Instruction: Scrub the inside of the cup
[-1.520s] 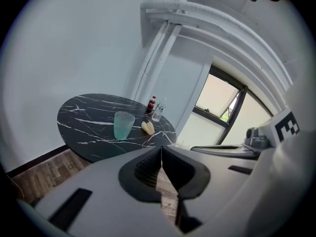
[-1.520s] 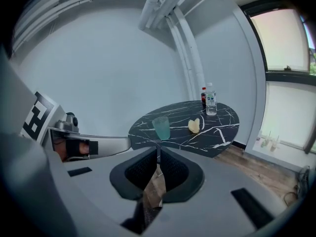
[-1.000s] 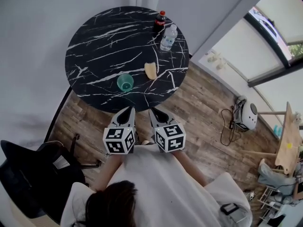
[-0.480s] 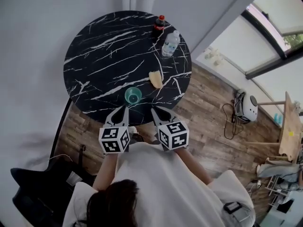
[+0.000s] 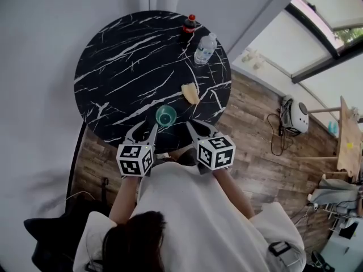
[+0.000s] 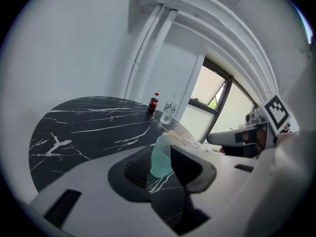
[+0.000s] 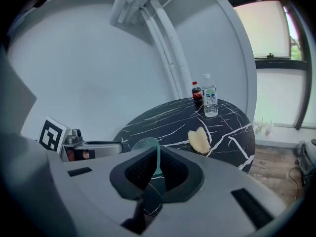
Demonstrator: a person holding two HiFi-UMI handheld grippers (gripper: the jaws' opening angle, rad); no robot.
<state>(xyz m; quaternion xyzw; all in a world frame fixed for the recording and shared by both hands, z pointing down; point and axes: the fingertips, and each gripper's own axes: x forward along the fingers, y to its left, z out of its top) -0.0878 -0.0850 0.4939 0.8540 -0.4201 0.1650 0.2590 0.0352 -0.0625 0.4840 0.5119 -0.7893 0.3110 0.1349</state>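
Cup (image 5: 165, 116), teal, upright, mouth open to the top: you have it on the black marbled table (image 5: 125, 67), close to the near edge and just ahead of your two grippers. — First speaker

Agreed. Your left gripper (image 5: 142, 134) points at it from the near left. Its jaws have just been opening and stand a narrow way apart. In the left gripper view the cup shows through that gap, just beyond the tips, and neither pad presses on it. — Second speaker

Your right gripper (image 7: 157, 163) is beside the left one, on its right. Its jaws are drawn together to a thin slit and hold nothing. Through the slit you see only a strip of the cup's rim and wall, farther off on the table. — First speaker

Other items, for your orientation: a yellowish sponge (image 5: 190, 93) lies flat just beyond and to the right of the cup, apart from it. A water bottle (image 5: 205, 48) and a dark cola bottle (image 5: 189, 24) with a red cap stand upright side by side at the far right edge, well apart from the cup. — Second speaker

The tips of both your grippers reach the table's near edge, and a wooden floor (image 5: 249, 152) shows to the right. — First speaker
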